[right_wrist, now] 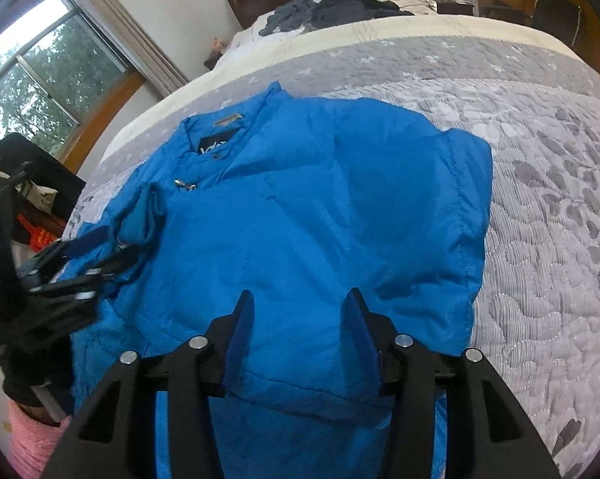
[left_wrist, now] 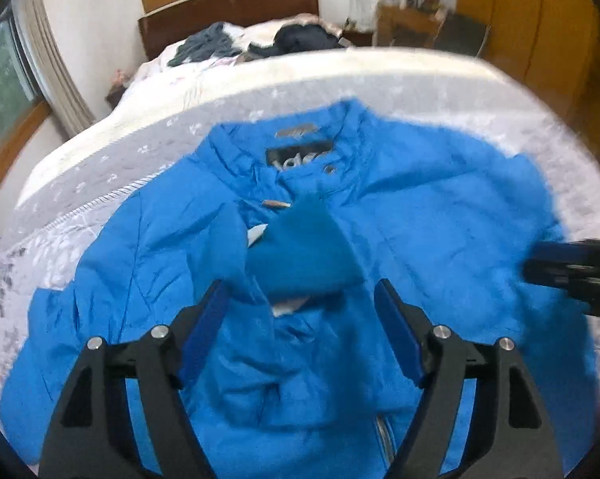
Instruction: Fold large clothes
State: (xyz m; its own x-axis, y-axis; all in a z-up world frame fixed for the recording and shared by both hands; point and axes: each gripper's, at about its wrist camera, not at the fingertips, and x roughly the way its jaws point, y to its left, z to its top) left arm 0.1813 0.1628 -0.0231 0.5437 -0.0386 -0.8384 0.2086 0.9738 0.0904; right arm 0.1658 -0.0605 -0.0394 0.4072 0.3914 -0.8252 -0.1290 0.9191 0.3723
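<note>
Both tongs, left tongs (left_wrist: pixel 300 311) and right tongs (right_wrist: pixel 298 319), gape wide and empty above the blue jacket (right_wrist: pixel 300 207), collar (left_wrist: pixel 300 147) pointing away, the left nearer its folded cuff (left_wrist: pixel 300 259).

One jacket (right_wrist: pixel 300 207); two grippers (left_wrist: pixel 300 303) (right_wrist: pixel 298 307); perhaps two clothes heaps (right_wrist: pixel 300 10)

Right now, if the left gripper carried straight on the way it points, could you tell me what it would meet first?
Most likely the folded-in sleeve cuff lying on the blue jacket. It sits just ahead, between the open jaws of the left gripper. The picture is blurred, so depth is uncertain.
</note>
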